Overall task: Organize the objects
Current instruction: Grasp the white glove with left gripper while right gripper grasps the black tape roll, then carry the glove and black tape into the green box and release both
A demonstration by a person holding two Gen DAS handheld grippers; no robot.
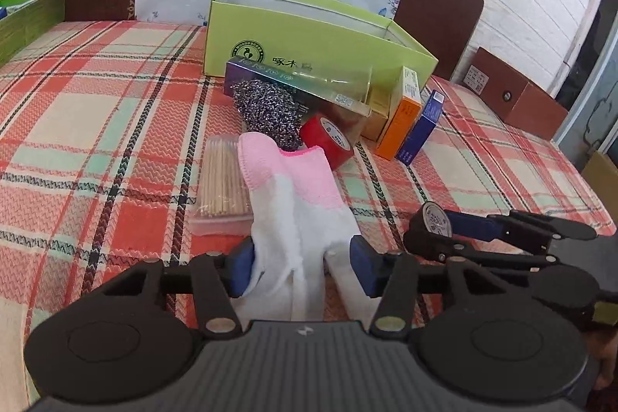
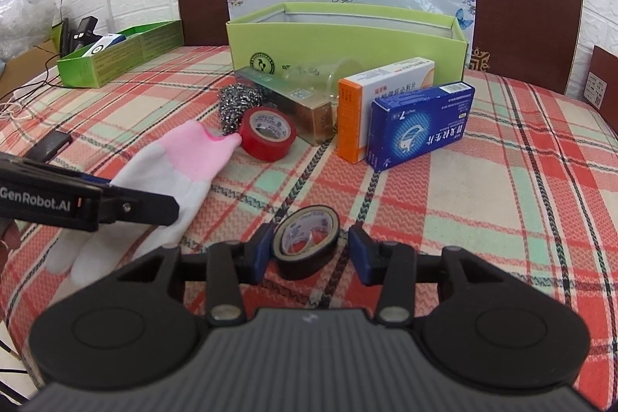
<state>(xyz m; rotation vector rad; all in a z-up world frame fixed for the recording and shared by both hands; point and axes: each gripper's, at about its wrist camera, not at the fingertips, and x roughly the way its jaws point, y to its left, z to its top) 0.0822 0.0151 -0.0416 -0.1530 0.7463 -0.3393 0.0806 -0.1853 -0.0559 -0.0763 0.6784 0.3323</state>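
A white glove with a pink cuff [image 1: 293, 211] lies on the plaid cloth. My left gripper [image 1: 303, 267] is open, its pads on either side of the glove's finger end; the glove also shows in the right wrist view [image 2: 174, 172]. A black tape roll [image 2: 307, 242] stands between the open pads of my right gripper [image 2: 309, 253]; it touches the left pad, with a gap to the right one. That roll also shows in the left wrist view [image 1: 432, 222]. A red tape roll [image 2: 268, 134], steel scourer [image 1: 266, 111], toothpick box [image 1: 224, 180], and orange [image 2: 370, 107] and blue [image 2: 421, 126] cartons lie nearby.
An open light-green box [image 2: 347, 41] stands behind the clutter, against a floral "Beautiful Day" sheet and brown headboard. A gold-purple carton [image 1: 309, 83] and clear cup [image 2: 328, 76] lie before it. A darker green tray [image 2: 116, 53] sits at the far left.
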